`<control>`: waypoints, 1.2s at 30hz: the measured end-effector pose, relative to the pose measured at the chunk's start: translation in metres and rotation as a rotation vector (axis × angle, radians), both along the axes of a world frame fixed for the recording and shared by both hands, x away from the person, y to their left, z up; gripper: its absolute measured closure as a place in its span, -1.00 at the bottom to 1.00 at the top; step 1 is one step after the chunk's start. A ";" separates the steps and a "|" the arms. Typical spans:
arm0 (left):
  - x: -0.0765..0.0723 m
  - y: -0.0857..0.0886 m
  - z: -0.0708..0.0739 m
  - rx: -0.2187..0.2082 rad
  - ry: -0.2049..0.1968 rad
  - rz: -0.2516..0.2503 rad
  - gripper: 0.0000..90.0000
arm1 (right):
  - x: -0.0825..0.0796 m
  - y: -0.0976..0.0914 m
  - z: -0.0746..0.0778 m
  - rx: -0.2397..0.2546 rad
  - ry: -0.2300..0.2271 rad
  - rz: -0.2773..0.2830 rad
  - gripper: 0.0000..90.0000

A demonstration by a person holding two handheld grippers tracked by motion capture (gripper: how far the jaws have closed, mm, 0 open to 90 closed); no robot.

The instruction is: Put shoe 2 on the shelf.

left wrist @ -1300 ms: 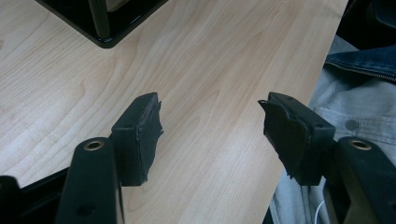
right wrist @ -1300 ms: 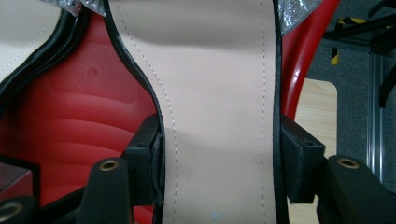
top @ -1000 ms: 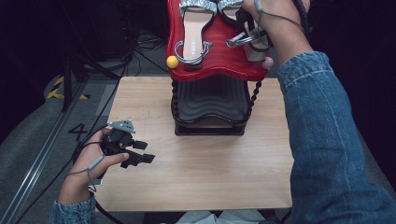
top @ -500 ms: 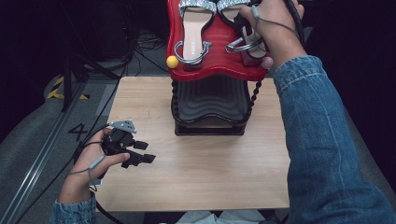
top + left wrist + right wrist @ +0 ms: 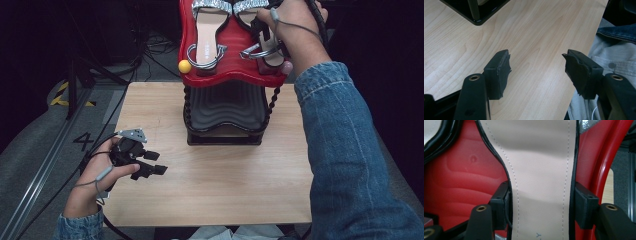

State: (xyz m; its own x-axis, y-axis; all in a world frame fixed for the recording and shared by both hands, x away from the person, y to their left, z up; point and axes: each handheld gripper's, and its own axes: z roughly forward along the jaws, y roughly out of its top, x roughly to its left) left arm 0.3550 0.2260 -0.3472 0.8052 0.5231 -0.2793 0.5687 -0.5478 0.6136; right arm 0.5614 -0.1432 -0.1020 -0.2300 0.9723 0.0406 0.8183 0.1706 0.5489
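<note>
Glossy red moulded plastic shelf (image 5: 225, 75); smooth matt beige leather-look sandal insole (image 5: 541, 170) with stitching; pale matt wood-grain table (image 5: 210, 185).

Place: a recording studio or lab set-up.
Evidence: black-draped surroundings, loose black cables (image 5: 150, 55) on grey floor, yellow-black hazard tape (image 5: 62, 92), a pale wooden table (image 5: 215, 185).

the wooden table (image 5: 210, 180) is the landmark. a black tiered rack (image 5: 225, 117) stands on its far half, and a yellow ball (image 5: 184, 66) sits at the rack's upper left corner. left of the table a grey floor (image 5: 40, 145) carries a painted number four (image 5: 83, 141), yellow-black tape (image 5: 62, 92) and black cables (image 5: 150, 50).
</note>
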 end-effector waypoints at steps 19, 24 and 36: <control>-0.001 -0.001 -0.001 0.005 -0.001 0.001 -0.18 | -0.018 -0.010 0.018 0.048 -0.038 0.045 -0.23; -0.001 -0.001 -0.001 0.006 0.001 -0.003 -0.18 | -0.030 -0.017 0.029 0.077 -0.067 0.090 -0.23; 0.001 -0.004 -0.001 0.012 0.002 -0.005 -0.18 | -0.069 -0.044 0.041 0.111 -0.117 0.211 -0.23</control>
